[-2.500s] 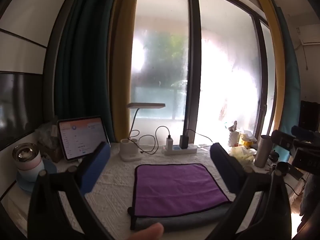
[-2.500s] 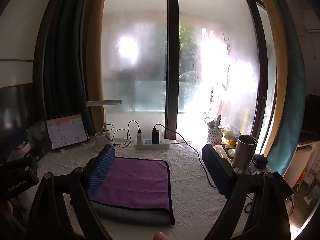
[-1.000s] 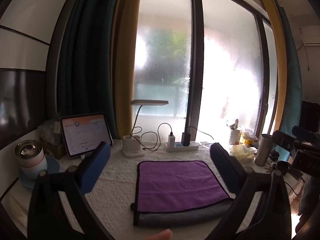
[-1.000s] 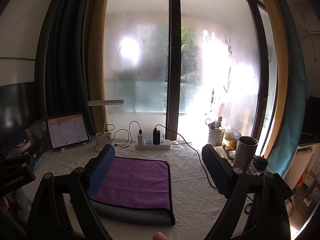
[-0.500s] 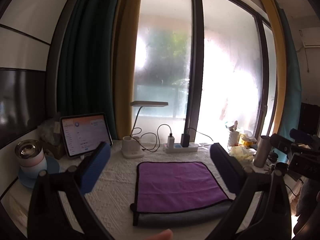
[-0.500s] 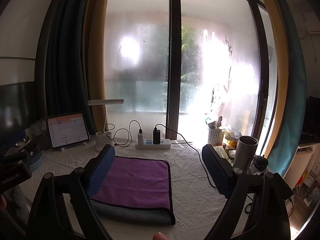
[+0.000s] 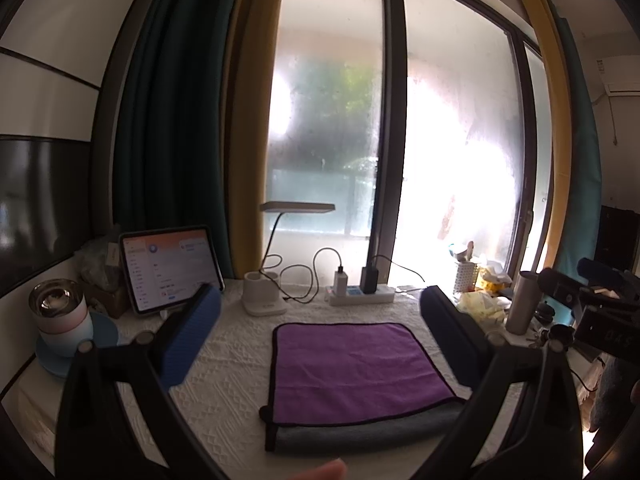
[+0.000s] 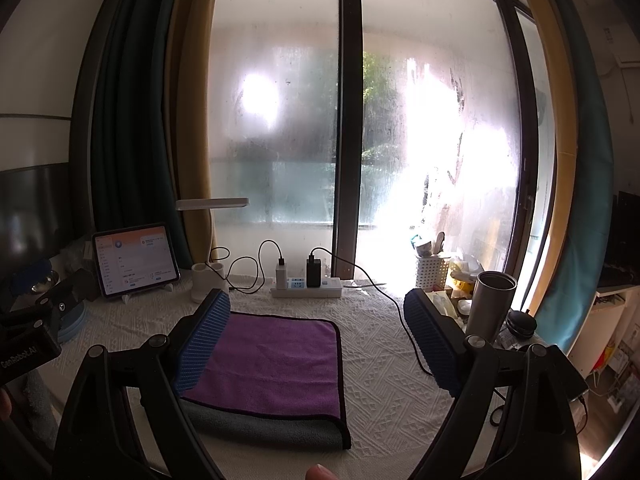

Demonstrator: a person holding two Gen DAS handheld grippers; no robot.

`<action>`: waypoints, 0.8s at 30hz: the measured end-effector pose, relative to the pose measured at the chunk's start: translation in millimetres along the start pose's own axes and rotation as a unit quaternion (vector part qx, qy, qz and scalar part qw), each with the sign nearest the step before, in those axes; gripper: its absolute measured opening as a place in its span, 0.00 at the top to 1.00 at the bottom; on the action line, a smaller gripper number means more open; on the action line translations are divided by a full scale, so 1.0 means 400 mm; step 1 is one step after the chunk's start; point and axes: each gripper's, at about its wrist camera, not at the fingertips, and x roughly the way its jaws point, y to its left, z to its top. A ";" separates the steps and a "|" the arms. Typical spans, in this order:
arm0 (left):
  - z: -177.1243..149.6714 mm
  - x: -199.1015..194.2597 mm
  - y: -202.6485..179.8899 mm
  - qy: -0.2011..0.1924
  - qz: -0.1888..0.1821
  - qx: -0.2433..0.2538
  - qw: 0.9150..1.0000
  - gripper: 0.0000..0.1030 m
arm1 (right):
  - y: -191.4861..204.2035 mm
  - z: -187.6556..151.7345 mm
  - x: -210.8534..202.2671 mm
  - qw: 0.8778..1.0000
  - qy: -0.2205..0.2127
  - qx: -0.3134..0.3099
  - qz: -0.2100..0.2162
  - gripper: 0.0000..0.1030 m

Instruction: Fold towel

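Observation:
A towel (image 7: 356, 364) lies folded flat on the white tablecloth, purple side up with a grey layer showing along its near edge. It also shows in the right wrist view (image 8: 276, 364). My left gripper (image 7: 320, 320) is open and empty, held above the table on the near side of the towel. My right gripper (image 8: 316, 320) is open and empty too, held above the towel's right part. Neither gripper touches the towel.
A tablet (image 7: 170, 268) on a stand, a desk lamp (image 7: 264, 292) and a power strip (image 7: 360, 296) with cables stand behind the towel. A cup on a blue coaster (image 7: 60, 316) is at the left. A steel tumbler (image 8: 490, 304) and a holder (image 8: 430, 272) are at the right.
Both grippers have stayed open and almost still. The towel has not moved.

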 end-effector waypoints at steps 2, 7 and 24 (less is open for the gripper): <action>0.000 0.001 0.001 0.000 0.000 0.000 1.000 0.02 | 0.000 0.000 0.000 1.000 0.000 0.000 0.000 0.12; 0.001 0.000 0.001 0.001 -0.001 0.000 1.000 0.02 | 0.000 0.000 0.000 1.000 0.001 0.000 0.000 0.12; -0.020 0.029 0.006 0.022 -0.003 -0.002 1.000 0.02 | -0.006 -0.019 0.010 1.000 0.011 0.001 -0.002 0.12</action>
